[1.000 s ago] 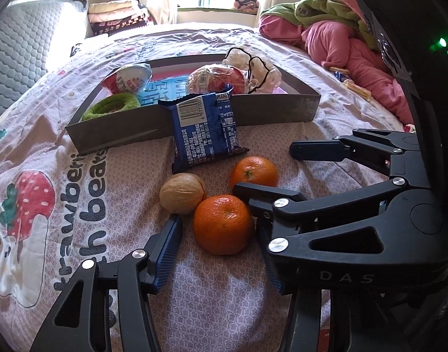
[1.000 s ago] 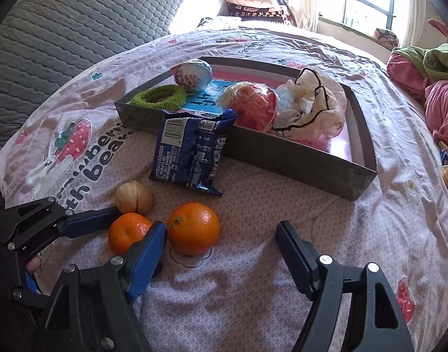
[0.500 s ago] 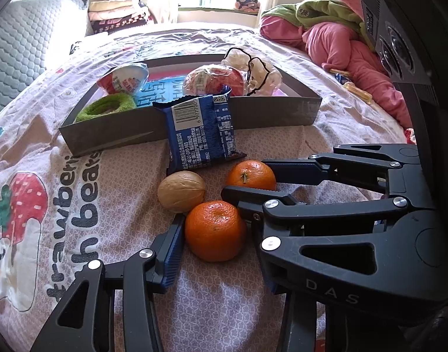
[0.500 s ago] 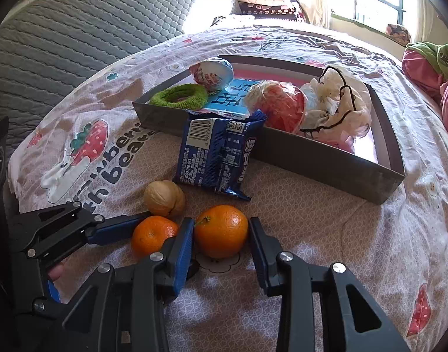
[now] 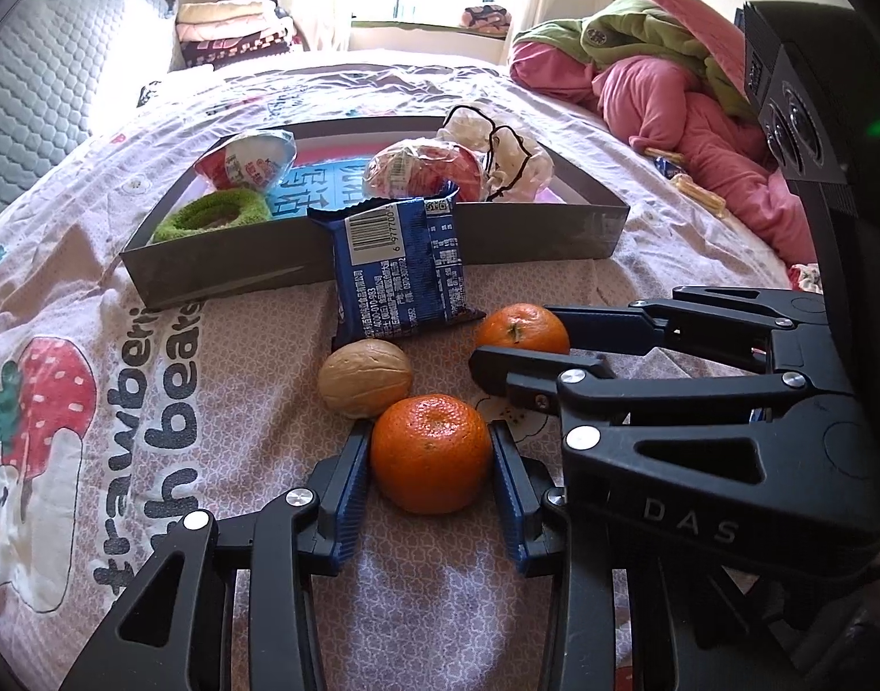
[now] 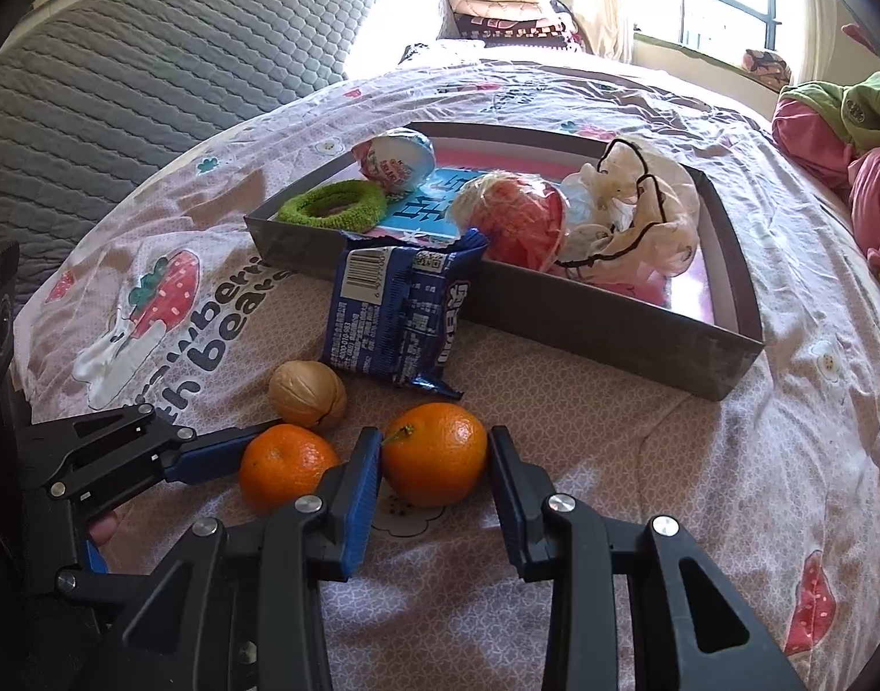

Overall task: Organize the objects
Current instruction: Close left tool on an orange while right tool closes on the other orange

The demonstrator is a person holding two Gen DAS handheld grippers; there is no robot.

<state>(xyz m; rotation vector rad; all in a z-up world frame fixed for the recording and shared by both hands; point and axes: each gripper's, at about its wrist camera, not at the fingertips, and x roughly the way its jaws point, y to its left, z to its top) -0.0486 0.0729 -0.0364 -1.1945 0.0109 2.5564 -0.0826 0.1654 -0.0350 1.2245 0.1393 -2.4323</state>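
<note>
Since a second earlier both claws had been closing and each one ended up around a mandarin. We saw the left gripper (image 5: 432,463) with its blue pads flush against the sides of the near mandarin (image 5: 431,452), so it was gripping that fruit, which sat on the bedsheet (image 5: 221,403). The right gripper (image 6: 432,469) had narrowed from wide open onto the second mandarin (image 6: 434,454); its pads met the peel on both sides, so it held that one too. In the left wrist view the right claw's lower finger covered part of the second mandarin. In the right wrist view the left claw's far finger was hidden behind its fruit, and a fingertip of the person (image 6: 103,530) poked out under the frame. A walnut (image 5: 365,378) lay just ahead of the left claw, touching or almost touching its mandarin; we could not tell which. A blue snack packet (image 5: 402,270) leaned on the front wall of the grey tray (image 5: 532,230) beyond both claws. In the tray: a green ring (image 5: 212,217), a toy egg (image 5: 247,160), a red wrapped ball (image 5: 420,173), a crumpled bag with a black cord (image 5: 512,158) and a blue printed sheet, print unreadable.
</note>
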